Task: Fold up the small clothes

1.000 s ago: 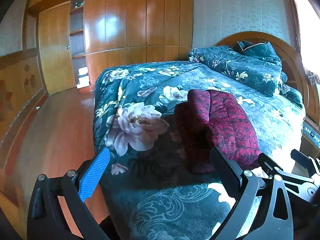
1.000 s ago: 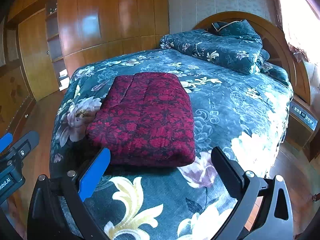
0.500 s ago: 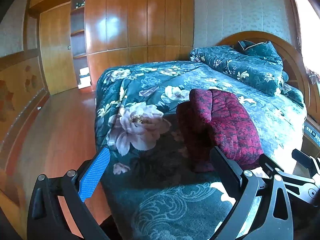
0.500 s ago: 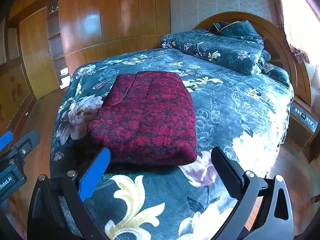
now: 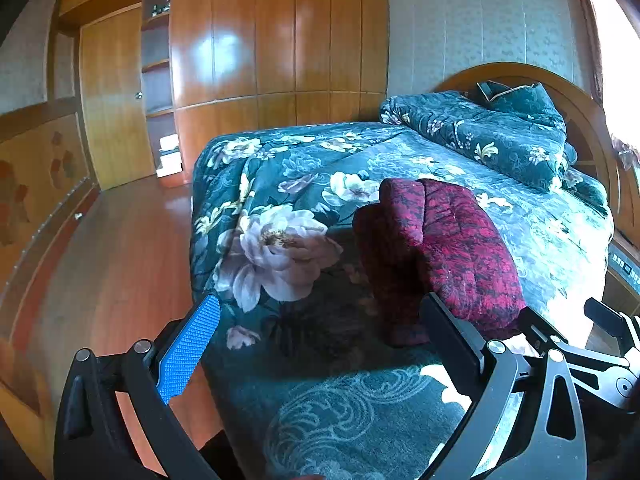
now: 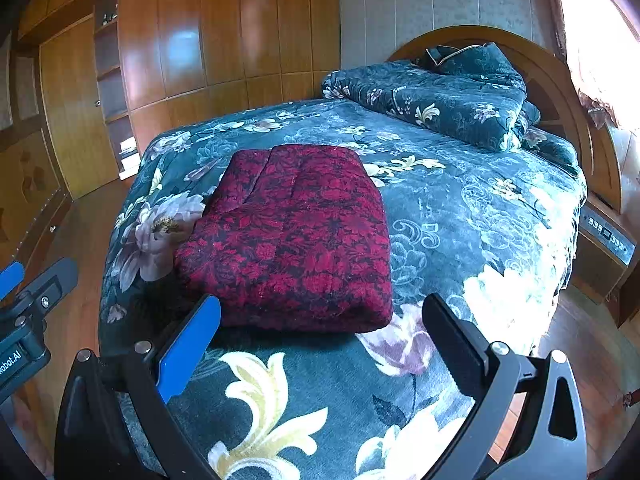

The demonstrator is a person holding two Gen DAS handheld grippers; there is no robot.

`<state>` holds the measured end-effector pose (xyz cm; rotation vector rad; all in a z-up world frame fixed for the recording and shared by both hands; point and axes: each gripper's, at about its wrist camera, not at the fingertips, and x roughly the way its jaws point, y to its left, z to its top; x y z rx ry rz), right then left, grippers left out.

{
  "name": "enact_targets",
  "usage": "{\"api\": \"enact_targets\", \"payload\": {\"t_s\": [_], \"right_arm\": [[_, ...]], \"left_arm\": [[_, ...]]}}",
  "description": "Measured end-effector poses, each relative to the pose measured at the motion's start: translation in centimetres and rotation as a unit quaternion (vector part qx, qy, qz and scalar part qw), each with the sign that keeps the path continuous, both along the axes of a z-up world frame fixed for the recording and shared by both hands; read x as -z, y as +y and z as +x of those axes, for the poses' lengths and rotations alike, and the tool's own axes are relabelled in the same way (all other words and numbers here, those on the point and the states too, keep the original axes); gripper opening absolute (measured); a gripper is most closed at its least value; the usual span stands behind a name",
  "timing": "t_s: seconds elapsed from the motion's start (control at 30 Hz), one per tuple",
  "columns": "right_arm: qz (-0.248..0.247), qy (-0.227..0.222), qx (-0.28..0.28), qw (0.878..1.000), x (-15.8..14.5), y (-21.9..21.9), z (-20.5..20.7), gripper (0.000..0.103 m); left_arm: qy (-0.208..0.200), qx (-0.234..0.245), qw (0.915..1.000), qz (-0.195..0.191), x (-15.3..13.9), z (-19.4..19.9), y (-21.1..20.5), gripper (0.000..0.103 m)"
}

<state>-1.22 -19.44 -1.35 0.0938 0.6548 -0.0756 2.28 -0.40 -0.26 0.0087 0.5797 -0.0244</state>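
Note:
A dark red patterned garment lies folded into a thick rectangle on the bed; it also shows in the left wrist view. My left gripper is open and empty, held near the bed's front left edge, short of the garment. My right gripper is open and empty, just in front of the garment's near fold, not touching it. The left gripper's body shows at the left edge of the right wrist view.
The bed has a dark green floral cover. A folded matching quilt and pillow lie by the wooden headboard. Wooden wardrobes and a door stand behind. Wooden floor lies to the left. A bedside unit stands at right.
Both grippers have drawn back slightly from the garment and stay open. The garment has not moved.

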Motion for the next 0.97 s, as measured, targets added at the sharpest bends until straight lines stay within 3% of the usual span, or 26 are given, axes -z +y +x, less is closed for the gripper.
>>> {"api": "enact_targets", "payload": {"t_s": [0.6,0.97], "right_arm": [[-0.001,0.008,-0.001,1.0,0.7,0.1,0.3,0.101],[0.004,0.014,0.0,1.0,1.3,-0.1,0.8,0.101]], "left_arm": [[-0.008,-0.001,1.0,0.003,0.0,0.0,0.0,0.099],[0.013,-0.01,0.9998,0.014,0.8,0.8,0.0,0.099]]}}
